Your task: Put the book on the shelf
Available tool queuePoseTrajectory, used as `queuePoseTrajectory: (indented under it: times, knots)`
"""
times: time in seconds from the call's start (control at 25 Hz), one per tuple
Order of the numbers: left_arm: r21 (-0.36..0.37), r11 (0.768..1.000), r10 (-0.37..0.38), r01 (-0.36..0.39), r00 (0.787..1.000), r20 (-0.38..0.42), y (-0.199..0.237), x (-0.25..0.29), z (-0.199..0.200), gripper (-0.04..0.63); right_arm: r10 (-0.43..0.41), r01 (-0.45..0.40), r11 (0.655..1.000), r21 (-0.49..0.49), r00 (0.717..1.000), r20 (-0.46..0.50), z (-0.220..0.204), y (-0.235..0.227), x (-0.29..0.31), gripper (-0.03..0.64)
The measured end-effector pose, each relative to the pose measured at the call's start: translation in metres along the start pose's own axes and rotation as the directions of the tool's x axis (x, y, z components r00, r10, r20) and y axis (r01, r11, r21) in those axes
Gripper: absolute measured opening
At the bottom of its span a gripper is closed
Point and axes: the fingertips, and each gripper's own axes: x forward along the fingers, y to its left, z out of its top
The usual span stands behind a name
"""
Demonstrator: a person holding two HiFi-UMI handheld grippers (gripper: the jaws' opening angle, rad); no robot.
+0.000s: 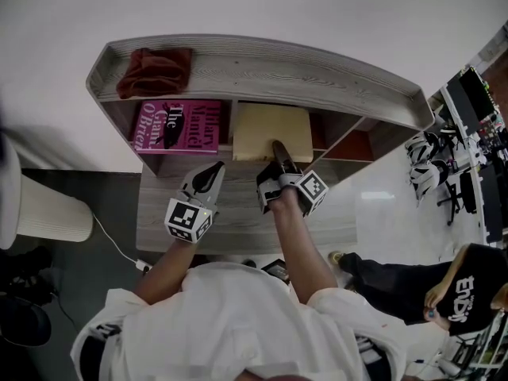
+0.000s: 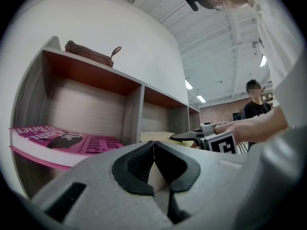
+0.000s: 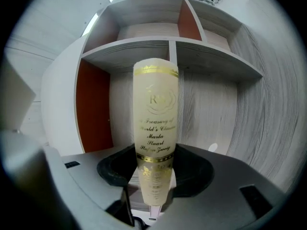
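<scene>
Right gripper view: right claw (image 3: pixel 154 171) clamped on cream book (image 3: pixel 155 123) spine; book flat in shelf (image 3: pixel 216 56) middle compartment, close beside left divider, open room rightward. Left claw (image 2: pixel 153 164) closed, empty, short of pink book (image 2: pixel 62 143).

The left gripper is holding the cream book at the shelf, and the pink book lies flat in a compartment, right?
No, the right gripper holds the cream book; the right gripper view shows it clamped between the jaws. The left gripper is shut on nothing. The pink book does lie flat in a compartment.
</scene>
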Motion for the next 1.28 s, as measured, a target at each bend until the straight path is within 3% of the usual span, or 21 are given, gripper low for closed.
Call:
queuePoseTrajectory:
  times: [0.2, 0.88, 1.08, 1.28]
  knots:
    - [0.003, 1.000, 0.000, 0.000, 1.000, -0.001, -0.002, 0.001, 0.002, 0.017, -0.018, 0.018, 0.999, 0.033, 1.000, -0.008, 0.000, 0.001, 0.002, 0.199]
    - [0.000, 1.000, -0.009, 0.009, 1.000, -0.012, -0.011, 0.000, -0.003, 0.017, 0.022, -0.022, 1.000, -0.004, 0.999, 0.024, 0.010, 0.004, -0.009, 0.225]
    - [-0.010, 1.000, -0.018, 0.018, 1.000, -0.025, -0.016, -0.001, -0.010, 0.017, 0.040, -0.040, 0.999, -0.001, 0.999, -0.008, 0.000, 0.003, -0.024, 0.225]
    - [-0.008, 1.000, -0.028, 0.028, 0.999, -0.028, -0.022, -0.003, -0.012, 0.017, 0.036, -0.036, 0.999, 0.002, 0.999, -0.016, -0.003, -0.001, -0.027, 0.184]
